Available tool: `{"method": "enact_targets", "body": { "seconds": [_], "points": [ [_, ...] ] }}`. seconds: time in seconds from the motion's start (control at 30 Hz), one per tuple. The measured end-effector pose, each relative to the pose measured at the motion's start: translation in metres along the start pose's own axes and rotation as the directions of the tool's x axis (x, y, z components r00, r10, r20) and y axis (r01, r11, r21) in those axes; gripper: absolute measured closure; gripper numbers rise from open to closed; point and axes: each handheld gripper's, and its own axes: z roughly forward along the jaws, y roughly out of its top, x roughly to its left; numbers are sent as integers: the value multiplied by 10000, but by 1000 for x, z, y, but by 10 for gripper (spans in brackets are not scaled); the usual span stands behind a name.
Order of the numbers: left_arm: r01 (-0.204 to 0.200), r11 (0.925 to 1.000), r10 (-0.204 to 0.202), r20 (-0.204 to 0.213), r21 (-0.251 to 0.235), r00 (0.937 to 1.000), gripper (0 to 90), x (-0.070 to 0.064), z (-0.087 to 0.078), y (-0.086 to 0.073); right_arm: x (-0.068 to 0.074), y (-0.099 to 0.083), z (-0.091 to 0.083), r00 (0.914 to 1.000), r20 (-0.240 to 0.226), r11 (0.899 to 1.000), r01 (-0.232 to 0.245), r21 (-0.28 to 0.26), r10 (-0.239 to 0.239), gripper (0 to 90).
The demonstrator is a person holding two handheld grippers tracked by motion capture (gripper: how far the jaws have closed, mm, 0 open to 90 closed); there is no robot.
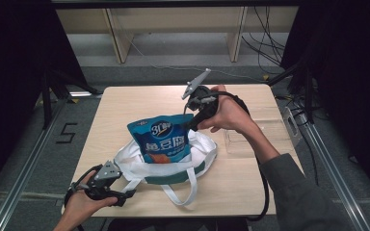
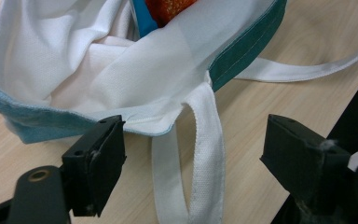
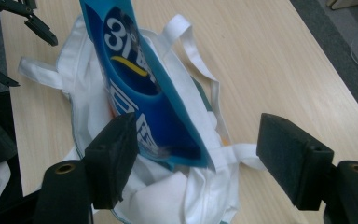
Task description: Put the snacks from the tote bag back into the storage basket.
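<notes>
Right gripper [image 1: 189, 126], wrist bent and jaws angled down and toward the person, stands wide open astride the upper corner of the blue snack pouch [image 1: 162, 138], gripping nothing. The pouch stands upright in the white tote bag [image 1: 200, 155], directly below the jaws. Left gripper [image 2: 193, 158], held low with forearm level, gapes open over a tote handle strap [image 2: 208, 140] without clasping it

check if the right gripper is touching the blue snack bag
Apart. In the right gripper view the right gripper is open, with gaps between the blue snack bag and both jaws.
</notes>
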Motion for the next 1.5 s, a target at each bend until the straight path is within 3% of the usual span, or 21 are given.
{"method": "enact_targets", "body": {
  "seconds": [0.1,0.13,0.2,0.37,0.47,0.73,0.77,0.8,0.97,1.0,1.13,1.2,1.23,1.4,1.43,1.5],
  "points": [
    [-207,9998,207,24,41,9998,204,0,0,1,4,11,2,9996,110,9995,254,-168,-252,288],
    [-108,9999,109,-9,77,9999,204,-1,1,0,6,15,3,9995,24,9994,313,-128,-312,286],
    [-334,9994,334,71,76,9994,204,-1,1,1,9,21,5,9994,-97,9994,330,-41,-331,279],
    [-97,9999,96,129,52,9999,203,-3,2,0,12,32,14,9977,-449,9987,509,72,-505,277],
    [-326,9994,326,1,113,9995,204,-1,2,1,13,36,21,9951,-626,9967,779,243,-763,300],
    [-401,9990,401,0,178,9992,204,-1,2,0,15,48,37,9871,-1086,9893,1263,733,-1179,504],
    [-187,9997,187,25,179,9998,203,-1,3,0,17,48,38,9884,-1093,9894,1151,887,-1052,524],
    [-173,9997,172,54,150,9998,204,-1,3,0,17,49,41,9849,-1177,9870,1374,836,-1271,549],
    [-399,9991,398,5,152,9992,204,0,2,0,18,52,47,9803,-1269,9774,1676,1290,-1513,676],
    [-413,9990,413,6,167,9991,203,0,2,0,15,53,49,9709,-1313,9708,2149,1070,-2004,707],
    [-399,9991,399,11,171,9992,203,0,3,-1,17,52,50,9715,-1465,9689,2063,1366,-1862,804],
    [-384,9991,384,11,172,9993,204,0,3,-1,16,52,51,9655,-1554,9655,2288,1239,-2089,847],
    [-392,9991,392,25,173,9992,204,0,3,0,17,51,51,9677,-1566,9654,2199,1399,-1977,857],
    [-349,9992,348,94,198,9994,203,0,4,0,18,54,50,9565,-1586,9523,2679,1464,-2447,899],
    [-348,9992,346,105,200,9993,203,0,4,-1,20,54,49,9617,-1519,9552,2514,1560,-2283,900],
    [-383,9990,381,95,239,9992,204,0,4,-1,19,57,47,9533,-1502,9451,2851,1595,-2622,900]
  ]
}}
